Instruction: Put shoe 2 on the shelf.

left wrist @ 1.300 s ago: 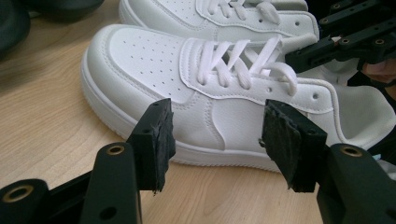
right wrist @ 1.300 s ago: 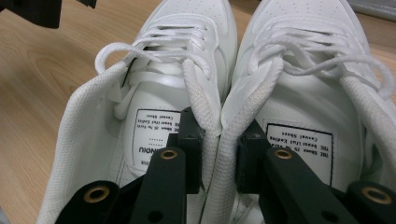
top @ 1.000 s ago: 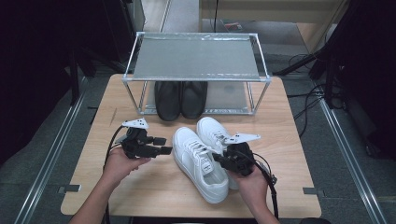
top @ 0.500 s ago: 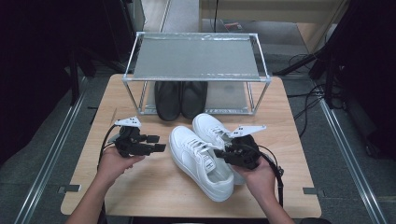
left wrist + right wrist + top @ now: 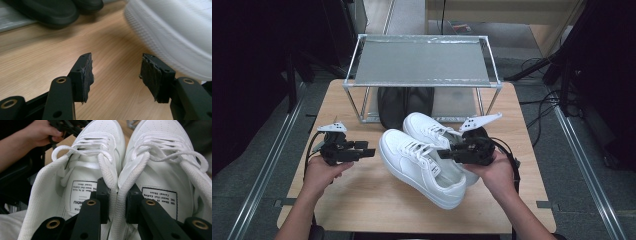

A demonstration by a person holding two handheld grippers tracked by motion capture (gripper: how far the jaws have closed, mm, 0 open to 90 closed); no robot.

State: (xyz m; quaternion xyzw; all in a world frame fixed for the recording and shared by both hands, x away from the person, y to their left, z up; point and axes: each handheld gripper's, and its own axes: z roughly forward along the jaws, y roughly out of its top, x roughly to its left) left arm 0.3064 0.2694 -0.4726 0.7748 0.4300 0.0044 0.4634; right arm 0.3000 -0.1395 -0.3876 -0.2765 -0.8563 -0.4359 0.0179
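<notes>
Two white lace-up sneakers (image 5: 417, 162) lie side by side, raised off the table at the heel end. In the right gripper view my right gripper (image 5: 117, 200) is shut on their two inner collars, one jaw inside the left sneaker (image 5: 100, 142) and one inside the right sneaker (image 5: 162, 150). From above, the right gripper (image 5: 447, 153) comes in from the heel side. My left gripper (image 5: 369, 150) hovers to the left of the pair, apart from it. Its jaws stand open over bare wood (image 5: 116, 72), with a sneaker's sole (image 5: 175, 32) blurred to one side.
A metal-framed rack (image 5: 422, 62) with a grey shelf stands at the back of the wooden table (image 5: 362, 200). A pair of black shoes (image 5: 404, 105) sits under it, also seen ahead of the left gripper (image 5: 50, 10). Dark floor and cables surround the table.
My right hand has risen with both sneakers pinched together. My left gripper has slid left, away from the sneakers, with its jaws still open.
</notes>
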